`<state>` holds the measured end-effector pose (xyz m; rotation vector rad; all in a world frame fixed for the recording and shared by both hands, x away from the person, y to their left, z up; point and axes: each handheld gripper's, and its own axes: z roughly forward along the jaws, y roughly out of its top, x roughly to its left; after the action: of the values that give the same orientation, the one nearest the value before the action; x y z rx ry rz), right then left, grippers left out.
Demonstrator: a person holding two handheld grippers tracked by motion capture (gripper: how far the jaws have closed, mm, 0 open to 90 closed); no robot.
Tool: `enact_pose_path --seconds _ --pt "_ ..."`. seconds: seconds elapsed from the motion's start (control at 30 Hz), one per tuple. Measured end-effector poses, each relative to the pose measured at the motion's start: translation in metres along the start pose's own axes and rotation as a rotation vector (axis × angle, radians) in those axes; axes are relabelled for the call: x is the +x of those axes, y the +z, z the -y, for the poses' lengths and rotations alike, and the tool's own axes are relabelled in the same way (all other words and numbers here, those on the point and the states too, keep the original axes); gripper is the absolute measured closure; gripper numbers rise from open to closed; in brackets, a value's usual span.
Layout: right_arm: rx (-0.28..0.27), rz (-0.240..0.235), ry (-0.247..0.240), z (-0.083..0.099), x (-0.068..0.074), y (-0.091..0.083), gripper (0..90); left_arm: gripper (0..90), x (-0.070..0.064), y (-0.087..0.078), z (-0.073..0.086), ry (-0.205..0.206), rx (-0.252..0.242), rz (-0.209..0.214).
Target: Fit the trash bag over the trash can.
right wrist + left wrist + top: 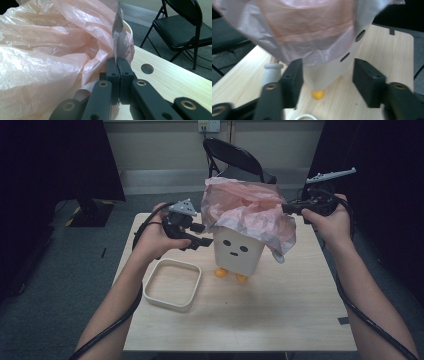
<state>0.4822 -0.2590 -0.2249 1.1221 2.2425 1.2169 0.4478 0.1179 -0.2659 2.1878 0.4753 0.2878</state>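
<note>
Two claws work at one small white bin with a painted face and orange feet (pixel 236 252), which stands upright near the middle of the pale wooden counter (pixel 280 310). A crumpled pink translucent plastic bag (pixel 247 207) is draped over the bin's open top and hangs down its sides.

Left claw (pixel 204 235): held in the person's left hand (pixel 155 237), it sits just beside the bin's left wall, at about the level of the bag's lower hem. In the left gripper view its jaws stand well apart, with the bin's lower corner and one orange foot (pixel 318 94) showing in the gap between them; nothing is clamped. The bag's hem (pixel 312 53) hangs just above and ahead of the jaw tips. Whether either jaw touches the bin cannot be told.

Right claw (pixel 287 208): held in the person's right hand (pixel 327 222), it is at the bag's upper right edge. In the right gripper view its jaws are pressed together on a thin fold of the bag (pixel 118 42), which rises straight up from the pinch. The bulk of the bag lies to the left of this claw.

A white square rimmed lid (pixel 172 284) lies flat on the counter below the left claw, apart from the bin. A black folding chair (pixel 235 157) stands beyond the counter.
</note>
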Motion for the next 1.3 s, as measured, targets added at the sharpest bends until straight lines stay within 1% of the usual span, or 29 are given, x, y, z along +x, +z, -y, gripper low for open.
enact_pose_path --seconds 0.1,0.13,0.17,0.2,0.27,0.3,0.33,0.37,0.4,0.43,0.47,0.5,0.53,0.57,0.63,0.7,0.77,0.83,0.9,0.93,1.0,1.03,1.07,1.1,1.13,1.17,1.2,1.27,1.3 --pt "0.002 -0.001 0.0 0.0 0.0 0.0 89.4 34.6 -0.003 0.003 -0.004 -0.01 -0.024 -0.007" --pt "0.004 -0.002 -0.001 0.001 0.0 0.0 89.4 35.6 -0.003 0.003 -0.006 -0.041 -0.048 -0.005" --pt "0.004 -0.002 0.0 0.001 0.0 0.0 89.4 39.3 -0.002 0.003 -0.007 -0.062 -0.07 -0.007" --pt "0.004 -0.004 0.002 0.001 0.0 0.0 89.4 45.4 -0.001 0.001 -0.009 -0.058 -0.095 -0.016" --pt "0.004 -0.004 0.002 0.001 0.0 0.001 89.4 55.6 -0.001 0.0 -0.011 -0.048 -0.1 -0.027" --pt "0.003 -0.006 0.005 0.001 0.0 0.001 89.3 63.4 -0.002 0.0 -0.012 -0.036 -0.089 -0.028" --pt "0.002 -0.006 0.006 0.001 0.0 0.001 89.3 67.9 -0.003 0.0 -0.013 -0.021 -0.093 -0.033" --pt "0.001 -0.009 0.009 0.002 -0.001 0.002 89.2 71.6 -0.004 0.0 -0.014 0.002 -0.081 -0.064" --pt "-0.001 -0.011 0.012 0.002 -0.002 0.002 89.3 78.5 -0.006 0.0 -0.015 0.021 -0.07 -0.079" --pt "0.0 -0.014 0.017 0.002 -0.003 0.003 89.3 82.7 -0.006 0.001 -0.015 0.019 -0.077 -0.083" --pt "0.001 -0.015 0.021 0.003 -0.003 0.003 89.3 87.8 -0.006 0.001 -0.015 0.003 -0.075 -0.064" --pt "0.0 -0.015 0.023 0.003 -0.004 0.003 89.3 90.0 -0.005 0.001 -0.015 -0.012 -0.081 -0.046" --pt "-0.001 -0.016 0.025 0.003 -0.004 0.003 89.3 90.0 -0.004 0.001 -0.015 -0.02 -0.082 -0.047" --pt "-0.002 -0.018 0.027 0.003 -0.005 0.004 89.3 90.0 -0.003 0.001 -0.014 -0.025 -0.056 -0.042" --pt "-0.004 -0.015 0.03 0.003 -0.006 0.004 89.6 90.0 0.0 -0.002 -0.012 -0.04 -0.054 -0.035" --pt "-0.01 -0.002 0.03 0.003 -0.007 0.004 90.0 90.0 0.004 -0.008 -0.009 -0.035 -0.043 -0.036" --pt "-0.016 -0.006 0.041 0.003 -0.011 0.004 90.0 90.0 0.008 -0.014 -0.005 -0.045 -0.022 -0.051" --pt "-0.024 -0.004 0.054 0.004 -0.015 0.005 89.9 90.0 0.012 -0.019 -0.002 -0.04 -0.017 -0.074" --pt "-0.037 -0.003 0.07 0.004 -0.019 0.005 90.0 90.0 0.018 -0.026 0.002 -0.025 0.026 -0.135" --pt "-0.04 -0.003 0.076 0.004 -0.02 0.006 90.0 90.0 0.023 -0.03 0.006 -0.029 0.043 -0.162" --pt "-0.045 -0.001 0.078 0.003 -0.023 0.006 90.0 90.0 0.032 -0.035 0.014 -0.06 0.045 -0.182" --pt "-0.049 0.0 0.079 0.003 -0.024 0.007 90.0 90.0 0.036 -0.038 0.02 -0.074 0.046 -0.182" --pt "-0.052 -0.006 0.083 0.002 -0.025 0.007 90.0 90.0 0.037 -0.039 0.022 -0.069 0.032 -0.172" --pt "-0.055 -0.015 0.086 0.002 -0.025 0.008 90.0 90.0 0.036 -0.039 0.024 -0.061 -0.003 -0.155" --pt "-0.05 -0.017 0.085 0.001 -0.025 0.009 90.0 90.0 0.035 -0.039 0.024 -0.055 -0.012 -0.134" --pt "-0.046 -0.014 0.08 0.001 -0.025 0.01 90.0 90.0 0.031 -0.036 0.021 -0.057 -0.019 -0.083" --pt "-0.038 -0.016 0.077 0.0 -0.024 0.011 90.0 90.0 0.027 -0.034 0.019 -0.047 -0.019 -0.061" --pt "-0.032 -0.016 0.072 -0.001 -0.022 0.011 90.0 90.0 0.019 -0.027 0.013 -0.013 -0.005 -0.043" --pt "-0.03 -0.014 0.066 -0.001 -0.021 0.011 90.0 90.0 0.015 -0.025 0.011 -0.019 -0.02 -0.023"
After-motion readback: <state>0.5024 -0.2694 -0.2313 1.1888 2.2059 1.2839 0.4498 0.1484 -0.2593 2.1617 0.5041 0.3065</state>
